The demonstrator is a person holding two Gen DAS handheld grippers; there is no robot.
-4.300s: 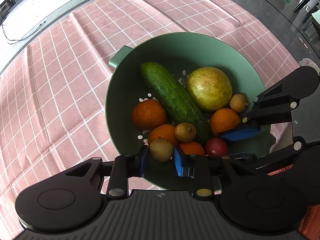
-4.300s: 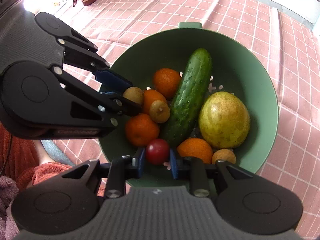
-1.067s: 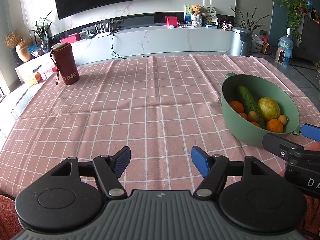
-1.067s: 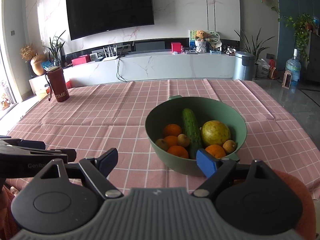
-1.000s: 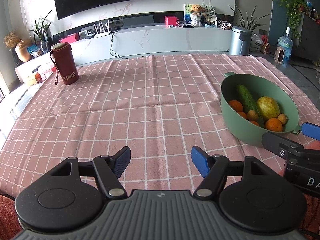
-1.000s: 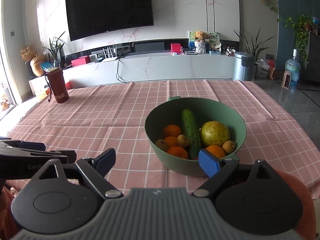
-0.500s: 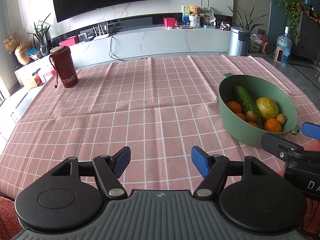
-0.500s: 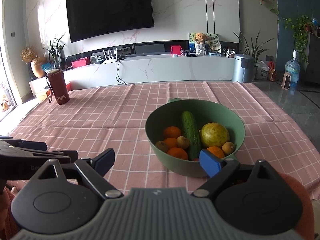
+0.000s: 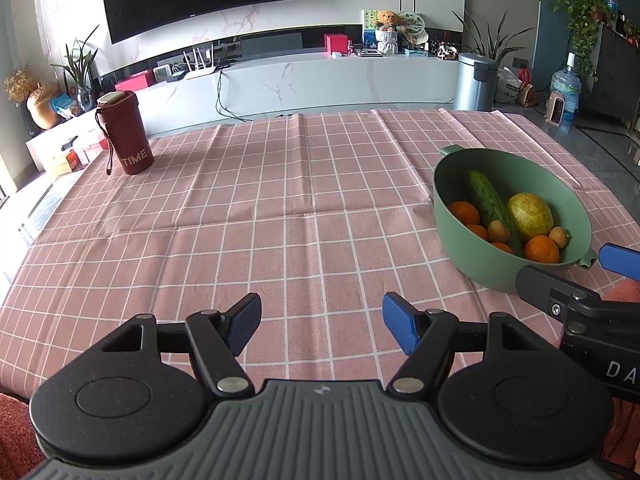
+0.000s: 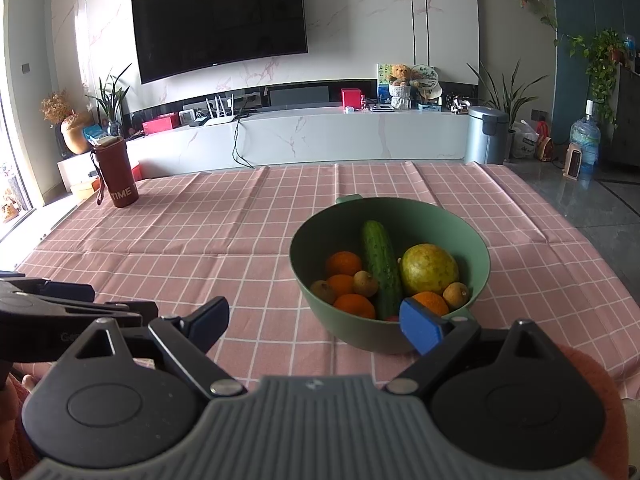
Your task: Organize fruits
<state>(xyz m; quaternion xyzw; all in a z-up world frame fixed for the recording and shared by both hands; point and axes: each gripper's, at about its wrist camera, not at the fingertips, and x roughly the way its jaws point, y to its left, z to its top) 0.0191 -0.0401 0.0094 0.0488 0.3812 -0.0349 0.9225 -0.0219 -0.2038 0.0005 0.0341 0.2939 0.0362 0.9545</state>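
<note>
A green bowl (image 9: 472, 264) (image 10: 320, 296) stands on the pink checked tablecloth, to the right in the left wrist view and at centre right in the right wrist view. In it lie a cucumber (image 10: 380, 264), a large yellow-green fruit (image 10: 429, 269), several oranges (image 10: 343, 263) and small brown fruits (image 10: 365, 283). My left gripper (image 9: 320, 320) hovers open and empty above bare cloth, left of the bowl. Just short of the bowl's near rim, my right gripper (image 10: 316, 324) is also open, nothing between its blue pads. Its fingers (image 9: 552, 284) show in the left wrist view.
A dark red tumbler (image 9: 125, 136) (image 10: 118, 174) marked TIME stands at the table's far left. The tablecloth (image 9: 280, 220) stretches bare between tumbler and bowl. Beyond the table are a white media bench, a wall television, plants and a grey bin (image 10: 486, 134).
Over four seconds both grippers let go of small fruits inside the bowl and drew back to the near table edge. In the last second the right jaws spread slightly; nothing else moved.
</note>
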